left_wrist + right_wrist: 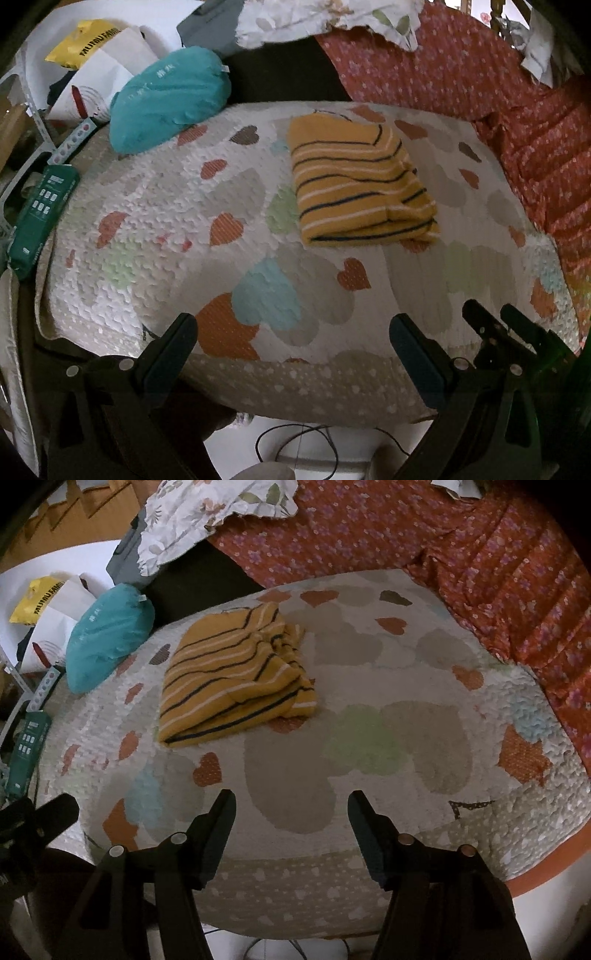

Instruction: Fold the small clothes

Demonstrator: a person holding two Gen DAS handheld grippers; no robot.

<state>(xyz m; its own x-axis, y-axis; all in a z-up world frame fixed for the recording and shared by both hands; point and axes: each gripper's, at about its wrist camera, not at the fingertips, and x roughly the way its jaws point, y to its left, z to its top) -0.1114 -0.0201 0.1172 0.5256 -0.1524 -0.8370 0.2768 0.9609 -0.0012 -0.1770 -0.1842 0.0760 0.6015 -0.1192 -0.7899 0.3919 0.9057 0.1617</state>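
Lying folded on the heart-patterned quilt (155, 206) is one striped mustard garment (360, 181), well ahead of two grippers; left gripper (295, 332) gapes wide, empty; right gripper (291, 808) likewise parted, empty; one teal pouch (168, 103) beside the quilt's far-left corner.

A yellow bag (86, 40), far beyond the fingers to the left, reads "MUMU FAMIL…"; other print is illegible.

— Where is the folded garment (360, 181) lying?
— On the quilt (166, 229), well ahead of both grippers.
— And the stuffed pouch (168, 99)?
— Sitting at the quilt's far left corner, with a boxed carton (40, 218) lying along the left edge and a flowered blanket (517, 110) bunching along the right.
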